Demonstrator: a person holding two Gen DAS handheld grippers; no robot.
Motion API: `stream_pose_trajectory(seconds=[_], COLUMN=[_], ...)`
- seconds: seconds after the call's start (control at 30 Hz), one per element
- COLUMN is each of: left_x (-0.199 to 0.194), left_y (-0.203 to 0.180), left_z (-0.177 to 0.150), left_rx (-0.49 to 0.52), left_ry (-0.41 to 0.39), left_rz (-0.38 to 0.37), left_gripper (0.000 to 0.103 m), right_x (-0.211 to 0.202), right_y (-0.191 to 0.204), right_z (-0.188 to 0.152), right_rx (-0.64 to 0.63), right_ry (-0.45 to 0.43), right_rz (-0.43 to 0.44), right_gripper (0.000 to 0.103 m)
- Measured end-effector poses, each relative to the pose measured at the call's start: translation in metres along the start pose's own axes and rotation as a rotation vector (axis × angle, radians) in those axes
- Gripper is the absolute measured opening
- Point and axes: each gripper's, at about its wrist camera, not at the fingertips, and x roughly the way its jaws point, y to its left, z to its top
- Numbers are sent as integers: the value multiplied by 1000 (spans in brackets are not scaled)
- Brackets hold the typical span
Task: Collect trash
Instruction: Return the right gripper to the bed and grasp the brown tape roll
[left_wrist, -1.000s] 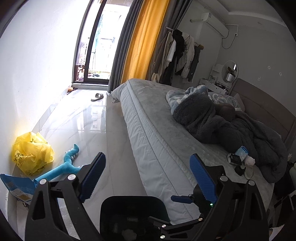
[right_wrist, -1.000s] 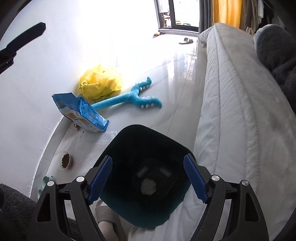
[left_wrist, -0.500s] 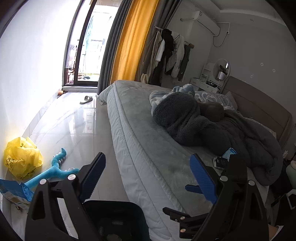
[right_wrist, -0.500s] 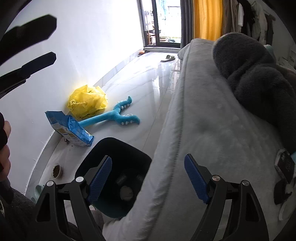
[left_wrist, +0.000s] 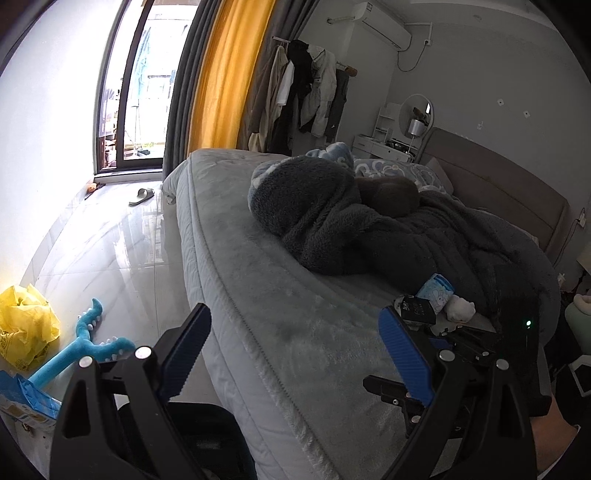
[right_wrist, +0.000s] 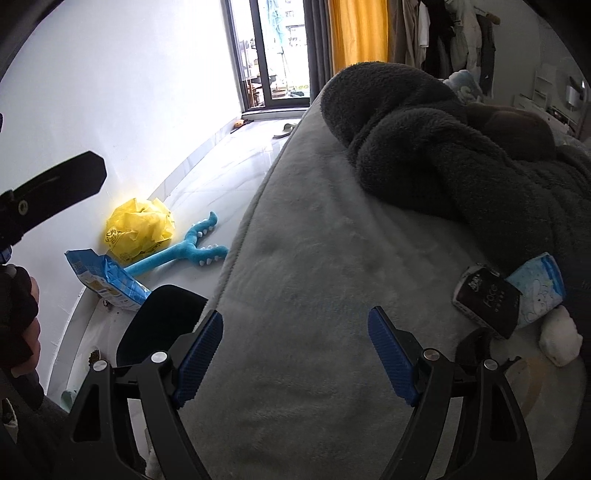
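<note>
Daylight thru window (left_wrist: 136, 88), floor (left_wrist: 110, 240) glare, fisheye-warped edges, sharp

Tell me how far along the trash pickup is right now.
Done: nothing can be confirmed; the black bin beside the bed shows no contents from here. In hand: nothing, since the left gripper and right gripper are both open and empty. Left: the crumpled white tissue, black packet and blue tissue pack on the bed, perhaps also the yellow bag on the floor.

both tongs (left_wrist: 295, 354) (right_wrist: 295, 354) agape, empty
</note>
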Motion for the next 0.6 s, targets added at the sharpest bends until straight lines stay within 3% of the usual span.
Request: stream_pose_trajectory(seconds=[0.6], left_x=[61], left_y=[-63], left_z=[-8], left_rx=[89], left_ry=[86], left_rz=[-68], left_gripper=[93], right_x=[-41], right_y=[-108], right_z=[-22], right_rx=[148], right_ry=[-46], right_rz=[-134], right_gripper=[82])
